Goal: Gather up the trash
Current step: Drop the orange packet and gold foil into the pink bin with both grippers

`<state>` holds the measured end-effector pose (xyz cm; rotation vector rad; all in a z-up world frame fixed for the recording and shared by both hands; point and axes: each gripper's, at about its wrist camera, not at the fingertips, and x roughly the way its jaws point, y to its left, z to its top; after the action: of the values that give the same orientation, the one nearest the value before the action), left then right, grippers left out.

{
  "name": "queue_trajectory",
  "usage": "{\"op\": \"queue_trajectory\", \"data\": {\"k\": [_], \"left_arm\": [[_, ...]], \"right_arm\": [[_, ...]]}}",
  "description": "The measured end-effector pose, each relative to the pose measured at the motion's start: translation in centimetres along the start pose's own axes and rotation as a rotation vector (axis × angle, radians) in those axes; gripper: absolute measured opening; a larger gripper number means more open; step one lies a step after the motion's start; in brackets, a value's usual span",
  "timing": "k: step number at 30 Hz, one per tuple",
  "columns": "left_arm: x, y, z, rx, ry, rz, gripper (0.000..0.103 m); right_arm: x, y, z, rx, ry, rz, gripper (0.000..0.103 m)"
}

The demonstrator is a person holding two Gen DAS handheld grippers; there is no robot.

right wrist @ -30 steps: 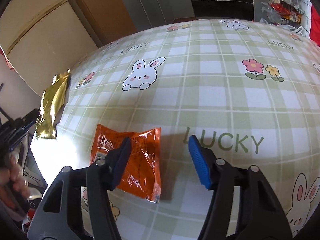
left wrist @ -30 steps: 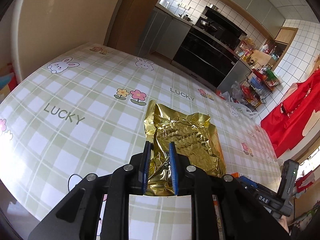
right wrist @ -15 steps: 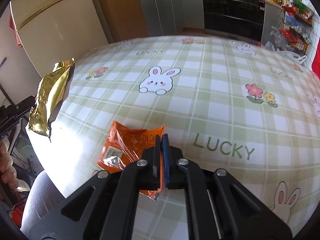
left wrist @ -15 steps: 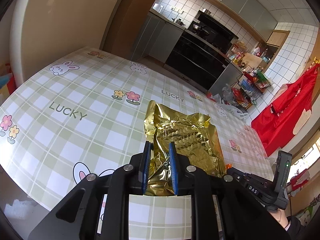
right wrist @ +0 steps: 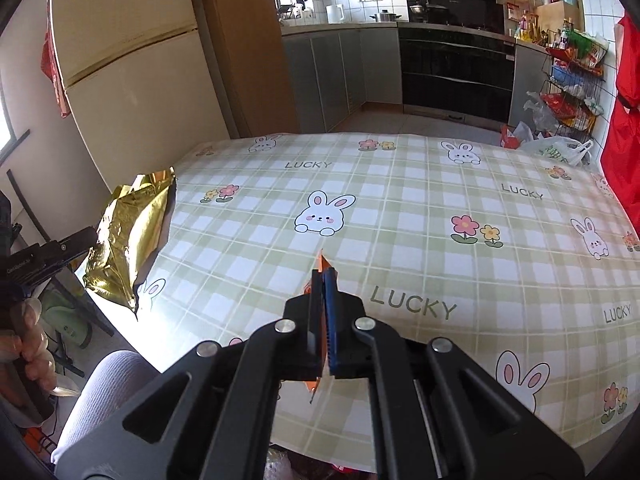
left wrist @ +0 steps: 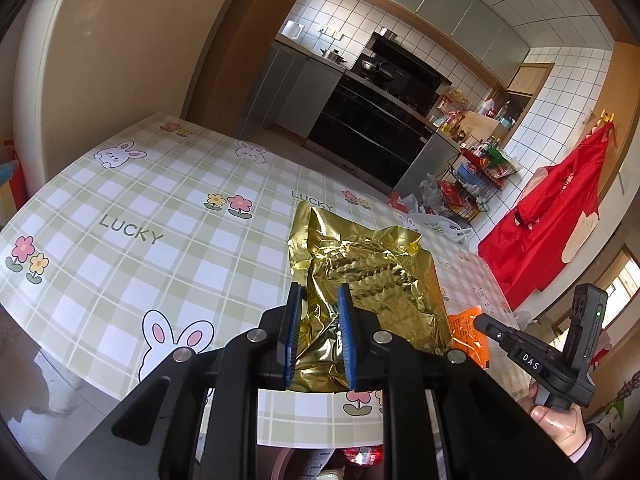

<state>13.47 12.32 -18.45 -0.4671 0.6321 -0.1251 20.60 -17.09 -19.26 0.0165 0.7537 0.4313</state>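
Holding one piece of trash in each hand, we stand at the carrying stage of the collection. Our left gripper [left wrist: 319, 334] has its blue pads clamped on the near edge of a crumpled gold foil wrapper [left wrist: 362, 280], which projects forward clear of the green-and-white checked tablecloth [left wrist: 132, 216] printed with rabbits and the word LUCKY. Our right gripper [right wrist: 323, 312] has its jaws pressed together on a thin orange plastic snack packet [right wrist: 321, 264], seen edge-on as a sliver above and below the pads; in the left wrist view the same packet [left wrist: 467, 330] hangs beside the gold wrapper. Both items appear lifted off the table, and no other trash shows on the cloth. No bin is plainly identifiable; something red and white lies below the table's near edge, too cropped to name. We judge the main risks as follows. The orange packet is gripped along a narrow slippery margin, so a quick swing or wrist roll could let it slide free. The gold wrapper is broad and light, held only at one edge, so it could flap or tear at the pinch, or brush the orange packet, which hangs near it.
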Motion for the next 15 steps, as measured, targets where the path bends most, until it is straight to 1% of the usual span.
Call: {"op": "queue_trajectory", "data": {"k": [8, 15], "left_arm": [[-3.4, -1.2, -1.0, 0.021, -0.026, -0.021, 0.018], [-6.4, -2.0, -1.3, 0.038, -0.06, -0.029, 0.018]], "right_arm": [[-5.5, 1.4, -0.2, -0.019, -0.069, 0.011, 0.006], [-11.6, 2.5, -1.1, -0.039, -0.115, 0.031, 0.006]]}}
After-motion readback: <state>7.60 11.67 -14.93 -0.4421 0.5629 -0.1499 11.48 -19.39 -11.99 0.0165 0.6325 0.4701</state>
